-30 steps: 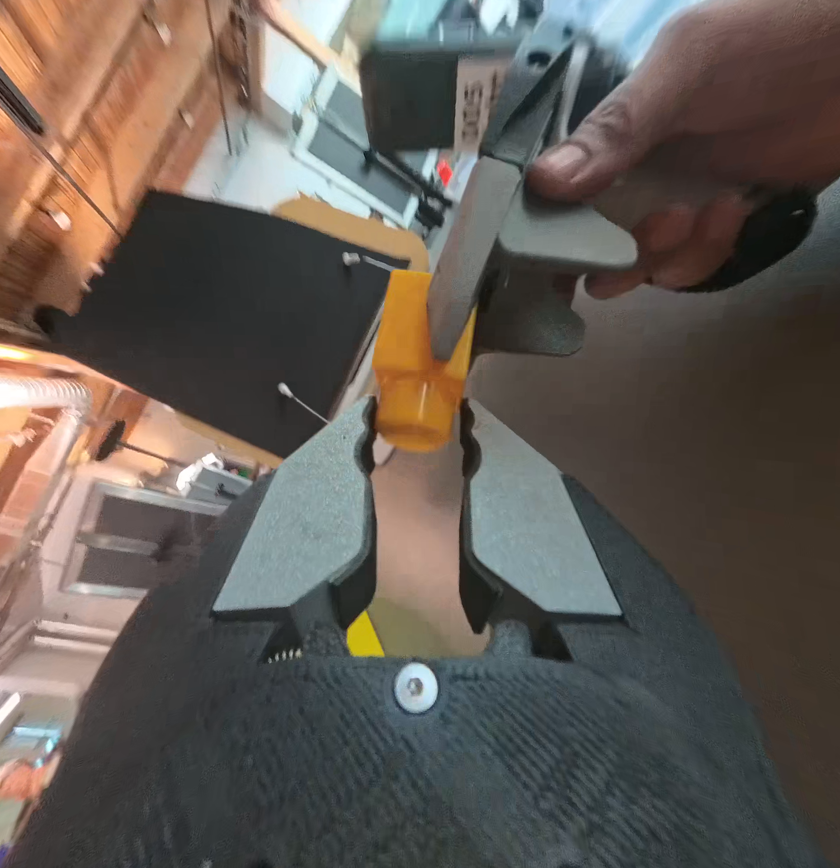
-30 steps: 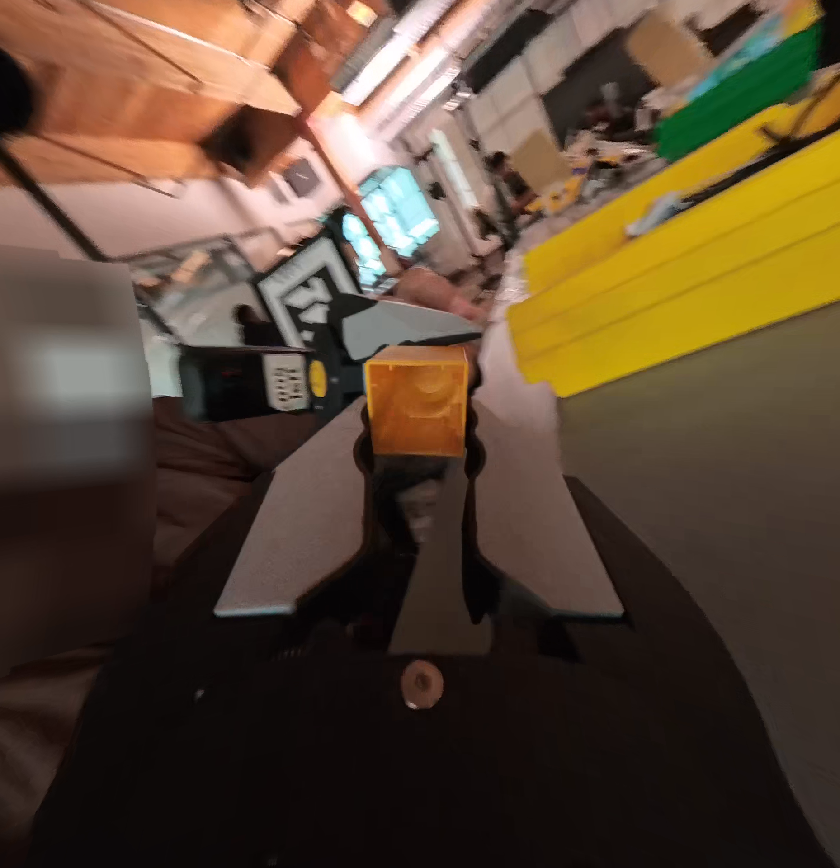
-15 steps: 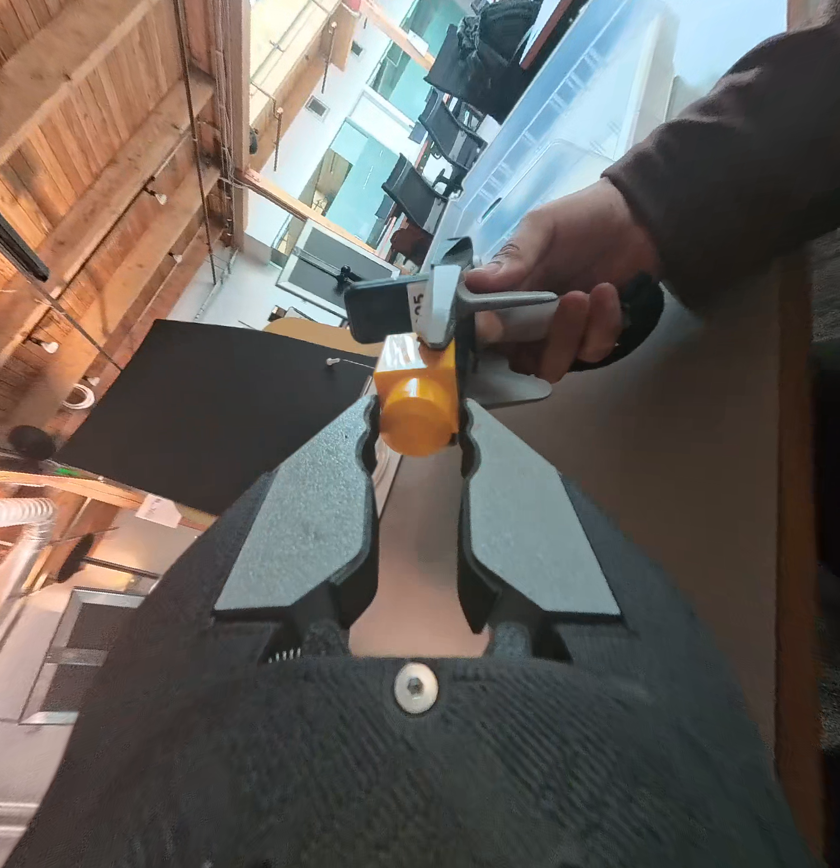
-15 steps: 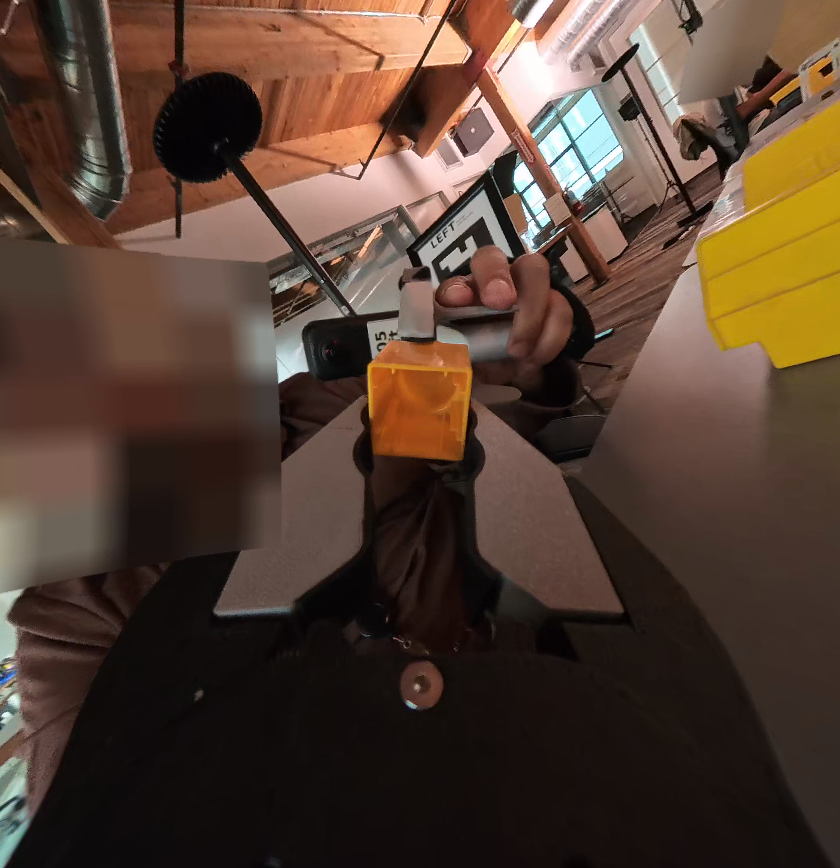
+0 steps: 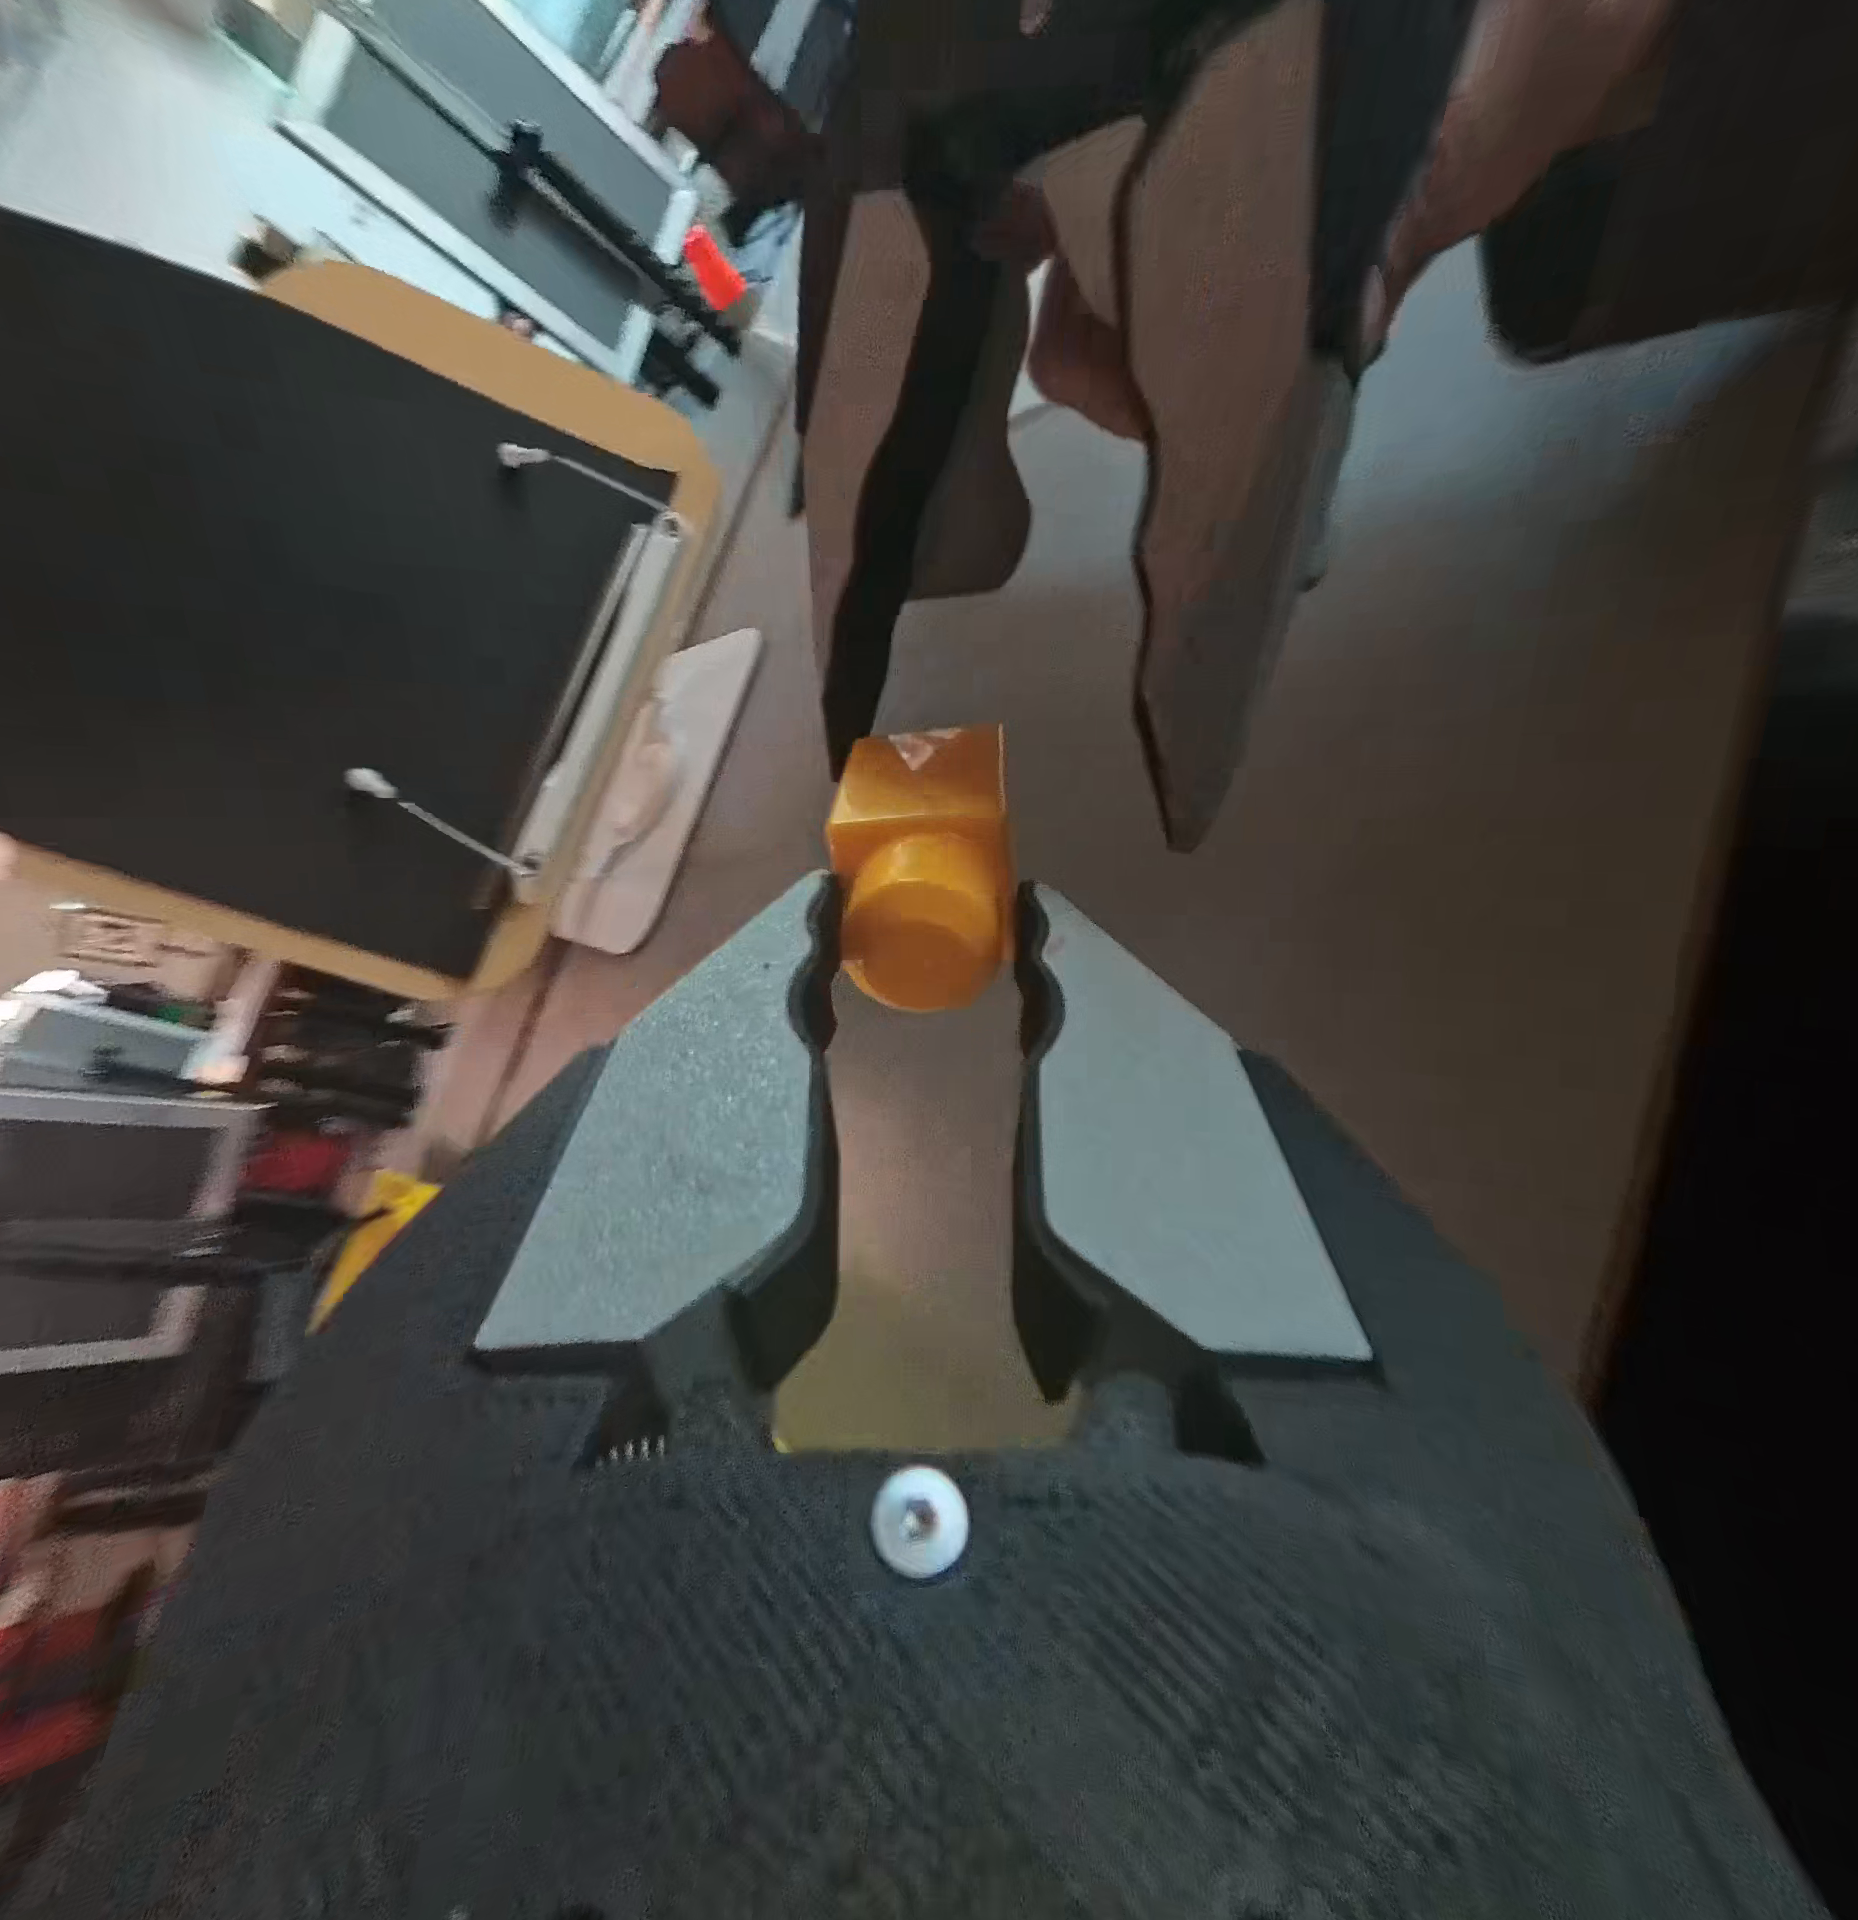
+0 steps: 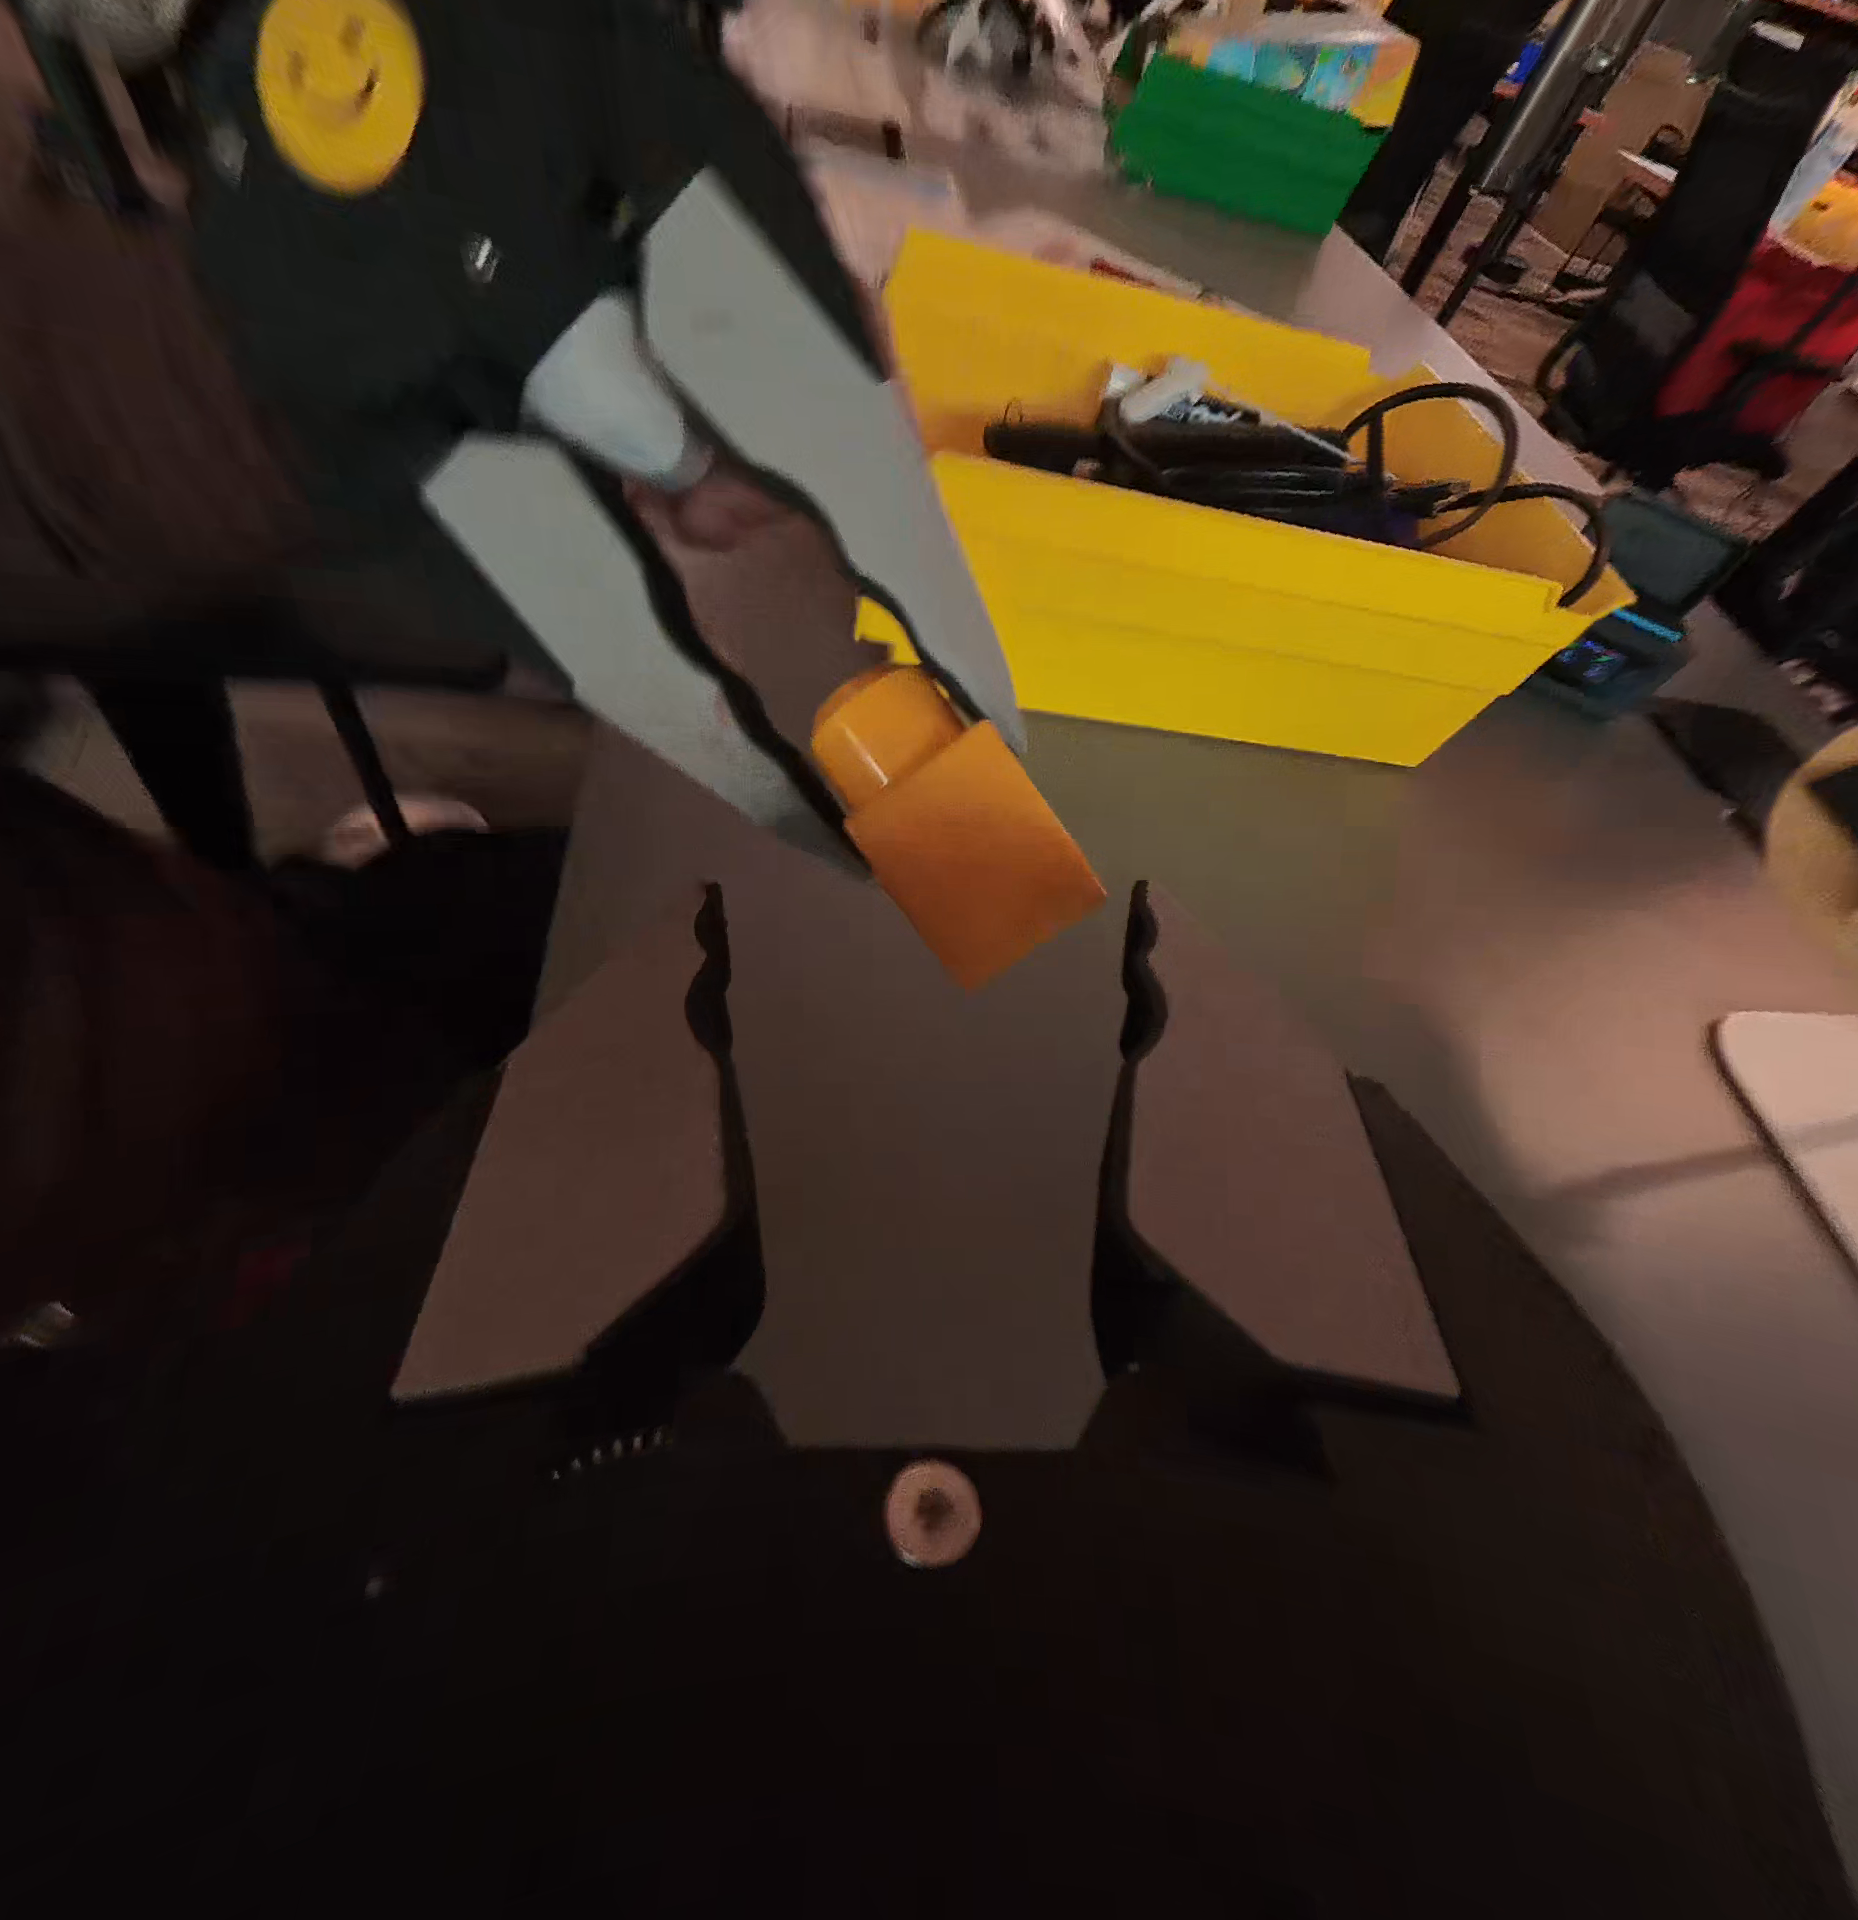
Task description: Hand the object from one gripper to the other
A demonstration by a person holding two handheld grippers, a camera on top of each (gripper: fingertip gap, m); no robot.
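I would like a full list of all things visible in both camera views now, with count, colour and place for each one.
orange block: 1, orange, clamped by its round stud between the left gripper's fingers
yellow bin: 1, yellow, on the table behind the block, right wrist view
cables: several, black, inside the yellow bin
green box: 1, green, far end of the table
table: 1, grey-brown, under both grippers
black board: 1, black with tan edge, left side of the left wrist view
round smiley sticker: 1, yellow, on the left gripper's body
left gripper: 1, grey fingers, shut on the block
right gripper: 1, grey fingers, open, apart from the block
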